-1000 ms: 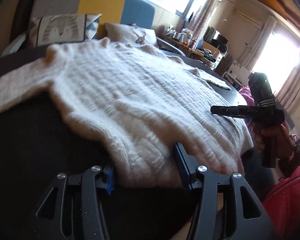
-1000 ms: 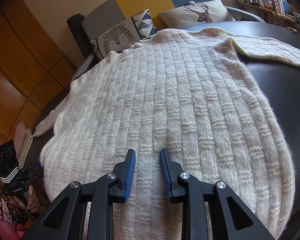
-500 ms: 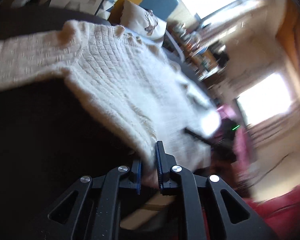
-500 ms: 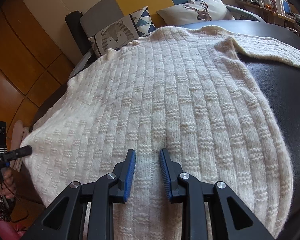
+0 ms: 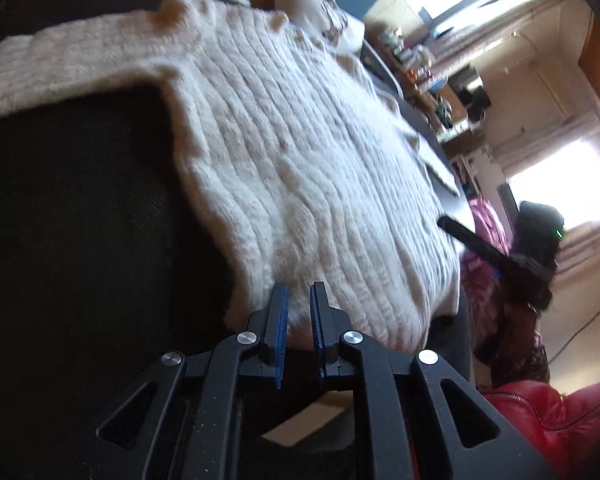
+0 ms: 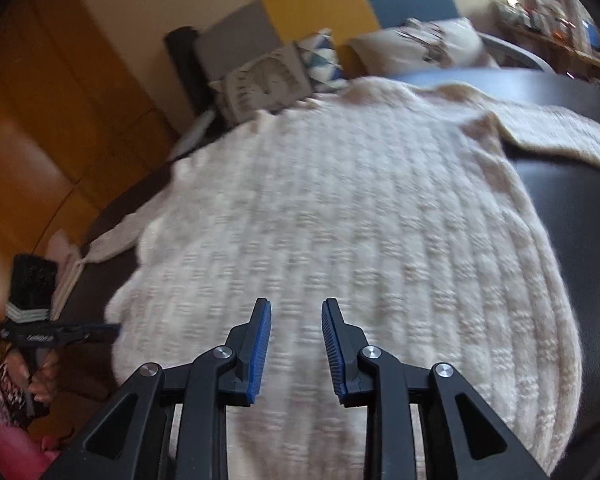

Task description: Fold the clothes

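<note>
A cream knitted sweater (image 5: 300, 152) lies spread on the dark table (image 5: 80, 208), hem toward me, one sleeve (image 6: 560, 136) stretched out to the right. My left gripper (image 5: 299, 300) is shut on the hem at its near left corner, and the knit bulges between the blue pads. In the right wrist view it (image 6: 112, 326) shows at the left, at that corner. My right gripper (image 6: 296, 312) holds the hem further right; sweater (image 6: 340, 200) fabric fills the gap between its pads. From the left wrist view it (image 5: 448, 224) is blurred at the sweater's right edge.
A sofa with a tiger pillow (image 6: 268, 80) and a deer pillow (image 6: 420, 44) stands behind the table. Wooden panelling (image 6: 40, 140) runs along the left. A cluttered shelf (image 5: 428, 80) sits under the windows. The person's red jacket (image 5: 560, 408) is at the lower right.
My left gripper has closed from wide open onto the hem corner and rolled, tilting its view. The right gripper has risen slightly and its view has pulled back over the sweater.
</note>
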`<state>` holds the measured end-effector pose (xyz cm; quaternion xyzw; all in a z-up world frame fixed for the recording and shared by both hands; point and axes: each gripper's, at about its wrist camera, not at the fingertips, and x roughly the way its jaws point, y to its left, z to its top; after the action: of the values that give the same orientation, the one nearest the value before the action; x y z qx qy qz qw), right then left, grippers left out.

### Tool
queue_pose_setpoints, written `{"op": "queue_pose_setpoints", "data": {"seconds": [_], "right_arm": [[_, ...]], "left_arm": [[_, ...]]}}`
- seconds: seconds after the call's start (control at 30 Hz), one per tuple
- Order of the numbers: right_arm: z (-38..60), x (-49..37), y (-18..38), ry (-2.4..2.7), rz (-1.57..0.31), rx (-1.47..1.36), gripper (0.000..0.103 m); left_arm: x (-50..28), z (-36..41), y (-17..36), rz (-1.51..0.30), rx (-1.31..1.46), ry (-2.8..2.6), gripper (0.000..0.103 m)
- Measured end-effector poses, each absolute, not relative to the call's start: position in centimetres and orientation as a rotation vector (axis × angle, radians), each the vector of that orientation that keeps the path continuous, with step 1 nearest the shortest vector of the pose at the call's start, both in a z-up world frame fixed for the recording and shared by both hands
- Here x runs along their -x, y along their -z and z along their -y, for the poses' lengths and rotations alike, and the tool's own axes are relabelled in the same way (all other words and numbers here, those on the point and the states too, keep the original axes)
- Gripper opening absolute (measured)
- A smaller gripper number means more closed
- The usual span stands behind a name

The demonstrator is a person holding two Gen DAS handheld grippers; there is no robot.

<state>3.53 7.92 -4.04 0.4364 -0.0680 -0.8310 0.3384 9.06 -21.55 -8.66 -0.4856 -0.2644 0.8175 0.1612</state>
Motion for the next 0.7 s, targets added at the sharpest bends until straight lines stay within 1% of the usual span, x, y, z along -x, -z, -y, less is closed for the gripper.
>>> {"op": "queue_pose_setpoints", "data": {"seconds": [0.07,0.1,0.13,0.17,0.27,0.33,0.4,0.43,0.47,0.5,0.57,0.67,0.7], "right_arm": [[-4.9,-4.7,2.7,2.030,0.072,-1.098,0.027],[-3.0,-5.4,2.3,1.973,-0.009,-1.093,0.027],[-1.3,-6.3,2.1,1.937,-0.096,-1.085,0.028],[0.3,-7.3,2.1,1.907,-0.182,-1.073,0.028],[4.3,-10.2,2.8,1.775,-0.354,-1.047,0.028],[6.3,-11.7,3.7,1.718,-0.455,-1.054,0.028],[8.0,-12.9,5.0,1.715,-0.609,-1.051,0.028],[8.4,-13.3,5.6,1.736,-0.695,-1.025,0.026],[8.6,-13.4,5.8,1.754,-0.731,-1.009,0.020],[8.5,-13.0,5.7,1.768,-0.706,-1.018,0.014],[7.5,-11.3,4.7,1.807,-0.570,-1.059,0.011],[5.1,-7.7,3.4,1.835,-0.266,-1.123,0.010],[4.1,-6.3,3.1,1.843,-0.162,-1.142,0.007]], "left_arm": [[-9.5,22.4,7.9,0.742,1.344,-2.436,0.013],[-9.7,22.6,7.8,0.722,1.346,-2.472,0.018],[-9.8,22.8,7.6,0.701,1.349,-2.509,0.026],[-10.0,23.0,7.5,0.680,1.351,-2.545,0.028],[-10.2,22.7,8.1,0.651,1.396,-2.557,0.029],[-10.6,22.9,8.5,0.686,1.390,-2.552,0.029],[-10.8,23.3,8.6,0.738,1.373,-2.547,0.029],[-10.9,23.5,8.5,0.757,1.365,-2.546,0.029],[-10.9,23.7,8.3,0.778,1.357,-2.546,0.029],[-10.9,23.8,8.2,0.796,1.347,-2.544,0.029],[-10.7,23.7,7.7,0.822,1.314,-2.543,0.029],[-9.9,23.4,7.6,0.836,1.308,-2.537,0.029],[-9.5,23.2,7.6,0.834,1.312,-2.535,0.029]]}}
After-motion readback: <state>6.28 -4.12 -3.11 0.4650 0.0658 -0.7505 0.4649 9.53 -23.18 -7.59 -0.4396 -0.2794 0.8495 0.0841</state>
